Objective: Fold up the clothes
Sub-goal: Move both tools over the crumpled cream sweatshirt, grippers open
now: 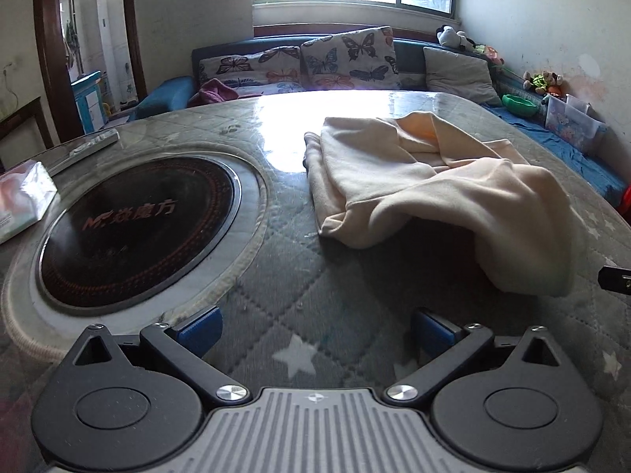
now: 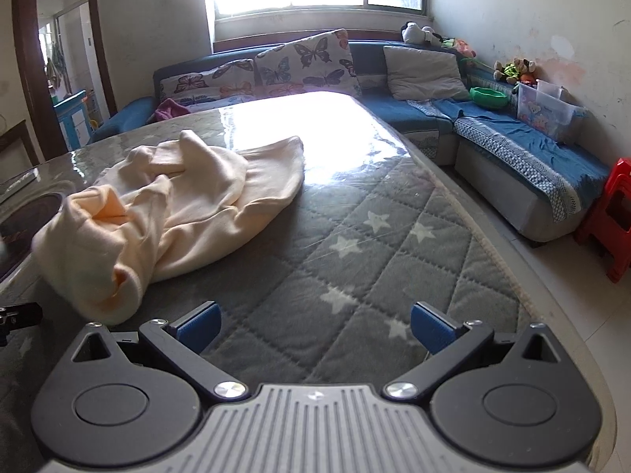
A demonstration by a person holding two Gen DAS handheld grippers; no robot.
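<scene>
A cream garment (image 1: 426, 181) lies crumpled on the grey quilted table cover (image 1: 299, 276), ahead and to the right in the left wrist view. In the right wrist view the same garment (image 2: 177, 205) lies ahead and to the left, its bunched near end hanging close to the camera. My left gripper (image 1: 315, 329) is open over the bare cover, short of the cloth, nothing between its blue pads (image 1: 201, 325). My right gripper (image 2: 313, 327) is open too, over the star-patterned cover (image 2: 355, 268), to the right of the garment and apart from it.
A round black hotplate (image 1: 138, 232) is set into the table at the left, with a tissue pack (image 1: 23, 197) and a remote (image 1: 90, 146) beyond it. A blue sofa (image 2: 512, 146) with butterfly cushions (image 1: 347, 59) wraps the far side. A red stool (image 2: 609, 216) stands at the right.
</scene>
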